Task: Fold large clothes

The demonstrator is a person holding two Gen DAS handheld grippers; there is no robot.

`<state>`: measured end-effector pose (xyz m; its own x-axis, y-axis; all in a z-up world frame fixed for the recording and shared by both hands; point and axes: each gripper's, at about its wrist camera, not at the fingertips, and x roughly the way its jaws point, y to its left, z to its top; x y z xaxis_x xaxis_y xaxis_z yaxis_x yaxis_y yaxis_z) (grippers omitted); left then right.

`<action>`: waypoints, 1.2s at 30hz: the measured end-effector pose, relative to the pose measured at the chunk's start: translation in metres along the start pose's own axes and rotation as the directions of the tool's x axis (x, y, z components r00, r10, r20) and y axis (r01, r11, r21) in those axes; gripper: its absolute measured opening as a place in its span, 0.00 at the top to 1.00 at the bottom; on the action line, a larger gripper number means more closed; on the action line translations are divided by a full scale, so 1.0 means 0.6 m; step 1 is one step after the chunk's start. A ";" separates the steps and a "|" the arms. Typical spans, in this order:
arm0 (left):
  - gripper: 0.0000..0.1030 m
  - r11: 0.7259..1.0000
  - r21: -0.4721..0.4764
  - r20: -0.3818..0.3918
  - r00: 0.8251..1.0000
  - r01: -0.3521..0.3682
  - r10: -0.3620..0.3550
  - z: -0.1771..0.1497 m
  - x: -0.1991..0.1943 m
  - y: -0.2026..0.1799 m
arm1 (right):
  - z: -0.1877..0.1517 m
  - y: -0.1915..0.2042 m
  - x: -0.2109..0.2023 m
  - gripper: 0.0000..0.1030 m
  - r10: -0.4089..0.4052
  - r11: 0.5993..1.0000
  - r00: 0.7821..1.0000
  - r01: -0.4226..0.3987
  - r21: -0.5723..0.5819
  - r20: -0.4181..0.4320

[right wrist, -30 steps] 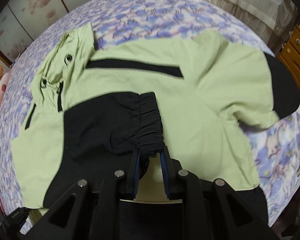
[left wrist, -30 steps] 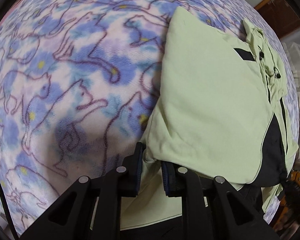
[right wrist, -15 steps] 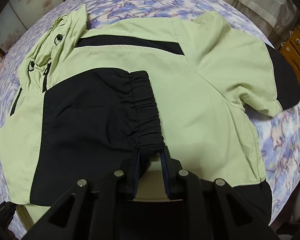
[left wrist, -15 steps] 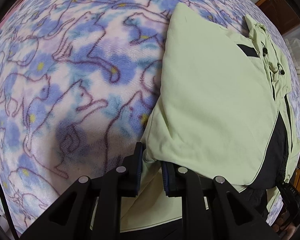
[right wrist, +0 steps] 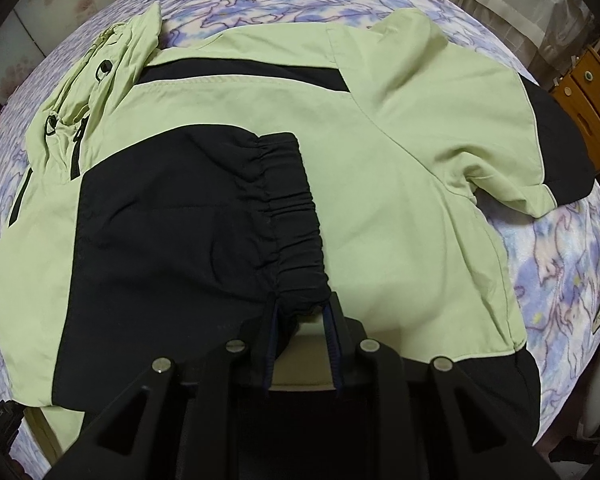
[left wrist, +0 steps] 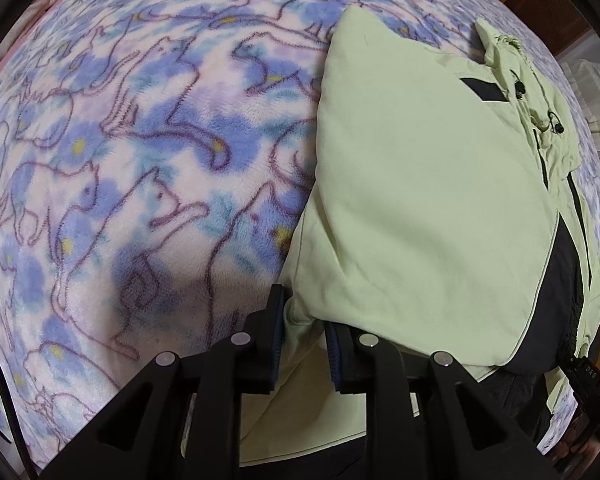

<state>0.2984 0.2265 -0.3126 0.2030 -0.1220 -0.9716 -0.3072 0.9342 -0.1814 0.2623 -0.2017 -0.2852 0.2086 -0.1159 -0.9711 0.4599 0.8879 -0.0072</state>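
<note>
A light green and black jacket (right wrist: 284,128) lies spread on a fleece blanket (left wrist: 140,168) printed with cats, filling the middle of the right wrist view and the right half of the left wrist view. One sleeve (right wrist: 188,216) is already folded across the body, its gathered black cuff (right wrist: 296,232) ending at lower centre of the right wrist view. The right gripper (right wrist: 300,320) is clenched on the lower end of that cuff, fabric bunched between its fingers. The left gripper (left wrist: 306,330) grasps a pinch of green cloth at the jacket's edge, at lower centre of its own view, with the folded panel rising beyond it.

The other sleeve (right wrist: 492,120), at upper right of the right wrist view, lies out to the side and is not yet folded in. The hood (right wrist: 112,60) sits crumpled at upper left. The hem appears unfolded too, though it is largely hidden under the gripper body. So the fold seems under halfway: one sleeve in, the second sleeve, the hood and the final crosswise folds remaining.
</note>
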 end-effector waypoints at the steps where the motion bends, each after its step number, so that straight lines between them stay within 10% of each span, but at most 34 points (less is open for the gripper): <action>1: 0.78 1.000 0.000 0.009 1.000 0.002 -0.002 -0.003 -0.002 0.002 | 0.000 -0.003 0.000 0.76 0.007 1.000 1.000 -0.007 0.006 -0.004; 6: 0.54 0.999 0.031 0.019 0.999 0.028 -0.029 -0.033 -0.015 0.005 | 0.001 -0.015 -0.003 0.69 0.049 0.998 0.999 -0.048 0.042 -0.014; 15: 0.54 0.990 0.139 0.071 0.997 0.032 -0.042 -0.082 -0.090 -0.045 | -0.042 0.028 -0.077 0.60 0.081 0.984 0.991 -0.063 -0.164 0.105; 22: 0.54 0.958 0.171 -0.015 0.973 0.228 -0.229 -0.110 -0.118 -0.109 | -0.080 0.113 -0.131 0.60 0.341 0.894 0.932 -0.281 -0.349 0.123; 26: 0.58 0.928 0.238 -0.050 0.958 0.286 -0.283 -0.112 -0.108 -0.159 | -0.098 0.164 -0.138 0.60 0.456 0.821 0.886 -0.381 -0.425 0.087; 36: 0.89 0.944 0.257 -0.060 0.978 0.208 -0.199 -0.079 -0.031 -0.214 | -0.104 0.191 -0.055 0.96 0.479 0.796 0.878 -0.424 -0.432 0.020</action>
<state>0.2899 0.0928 -0.2782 0.2038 -0.3253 -0.9234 -0.0084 0.9426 -0.3339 0.2544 -0.0685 -0.2685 0.4205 0.3145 -0.8511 -0.0953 0.9481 0.3032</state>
